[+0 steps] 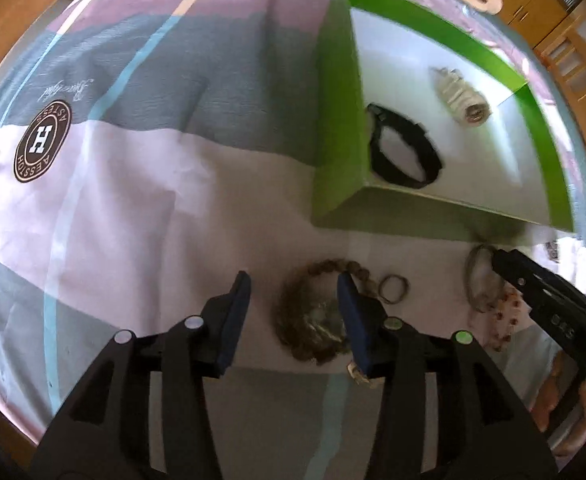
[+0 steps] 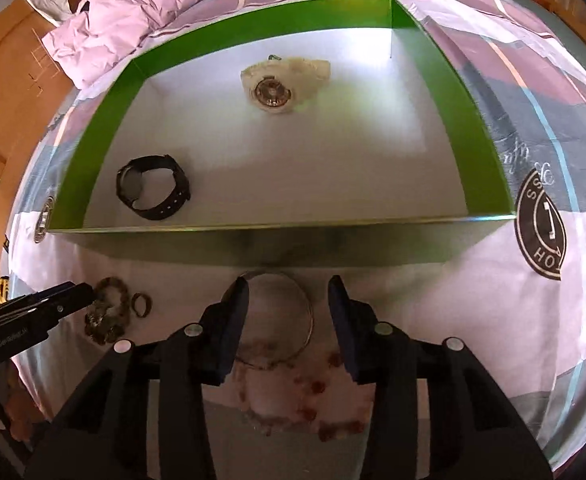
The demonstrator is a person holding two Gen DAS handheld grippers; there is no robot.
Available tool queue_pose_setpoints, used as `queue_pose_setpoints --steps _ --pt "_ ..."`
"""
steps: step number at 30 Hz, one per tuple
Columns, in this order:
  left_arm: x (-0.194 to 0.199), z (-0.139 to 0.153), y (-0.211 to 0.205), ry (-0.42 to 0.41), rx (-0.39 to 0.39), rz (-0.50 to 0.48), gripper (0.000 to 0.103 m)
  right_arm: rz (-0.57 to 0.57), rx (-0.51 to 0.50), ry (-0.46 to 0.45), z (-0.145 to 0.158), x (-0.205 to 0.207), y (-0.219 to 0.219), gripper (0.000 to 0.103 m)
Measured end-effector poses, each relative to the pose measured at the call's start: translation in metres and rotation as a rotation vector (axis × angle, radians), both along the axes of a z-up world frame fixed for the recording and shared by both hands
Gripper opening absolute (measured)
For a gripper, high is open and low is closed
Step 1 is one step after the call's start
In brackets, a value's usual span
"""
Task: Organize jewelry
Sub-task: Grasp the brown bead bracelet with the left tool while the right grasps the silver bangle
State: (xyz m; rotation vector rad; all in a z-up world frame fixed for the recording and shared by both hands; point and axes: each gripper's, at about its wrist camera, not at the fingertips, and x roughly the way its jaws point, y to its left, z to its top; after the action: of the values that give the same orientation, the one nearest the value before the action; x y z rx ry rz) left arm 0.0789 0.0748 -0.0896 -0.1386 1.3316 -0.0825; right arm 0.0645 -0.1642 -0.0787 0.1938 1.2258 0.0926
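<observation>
A green box (image 2: 481, 152) with a white floor lies on the bedspread (image 1: 141, 200), its long axis left to right in the right wrist view. Inside, a black watch (image 2: 153, 188) lies at the near left, its band curled in a loop, and a white watch (image 2: 281, 84) lies farther back, dial up. Before the near wall, the left gripper (image 1: 293, 304) hangs half open over a brown bead bracelet (image 1: 313, 320) beside a small ring (image 1: 393, 288). The right gripper (image 2: 289, 312), half open too, straddles a thin bangle (image 2: 289, 320) lying flat; a reddish bead string (image 2: 321, 400) lies nearer. Neither gripper holds anything.
</observation>
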Motion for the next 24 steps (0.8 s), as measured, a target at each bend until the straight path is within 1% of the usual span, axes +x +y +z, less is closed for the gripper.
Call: queue_pose_setpoints --steps 2,7,9,11,12,13,14,16,17,19,24 --pt "0.005 -0.009 -0.001 0.016 0.028 -0.001 0.045 -0.001 -0.023 0.017 -0.006 0.003 0.003 0.043" --pt "0.004 -0.01 -0.01 0.001 0.083 -0.032 0.044 0.02 -0.072 0.018 -0.008 0.008 0.009 0.043" --pt "0.003 -0.009 -0.014 -0.006 0.099 -0.04 0.035 0.03 -0.088 0.017 -0.01 0.008 0.011 0.043" --pt "0.001 -0.007 -0.018 -0.01 0.101 -0.06 0.02 0.038 -0.097 0.014 -0.01 0.008 0.012 0.043" --pt "0.001 -0.007 -0.019 -0.01 0.095 -0.066 0.016 0.04 -0.1 0.012 -0.011 0.008 0.012 0.042" --pt "0.0 -0.007 -0.021 -0.008 0.088 -0.072 0.012 0.041 -0.111 0.009 -0.011 0.008 0.012 0.033" --pt "0.0 -0.007 -0.022 -0.01 0.09 -0.074 0.011 0.043 -0.12 0.006 -0.011 0.003 0.012 0.019" --pt "0.0 -0.007 -0.026 -0.012 0.089 -0.079 0.008 0.047 -0.108 0.012 -0.01 0.002 0.009 0.009" --pt "0.0 -0.006 -0.026 -0.011 0.081 -0.078 0.008 0.047 -0.097 0.017 -0.01 0.001 0.007 0.007" --pt "-0.001 -0.005 -0.024 -0.007 0.051 -0.066 0.008 0.039 -0.072 0.022 -0.007 -0.002 0.002 0.006" --pt "-0.005 0.001 -0.02 0.002 -0.037 -0.074 0.008 0.027 -0.043 -0.003 0.012 -0.012 -0.007 0.005"
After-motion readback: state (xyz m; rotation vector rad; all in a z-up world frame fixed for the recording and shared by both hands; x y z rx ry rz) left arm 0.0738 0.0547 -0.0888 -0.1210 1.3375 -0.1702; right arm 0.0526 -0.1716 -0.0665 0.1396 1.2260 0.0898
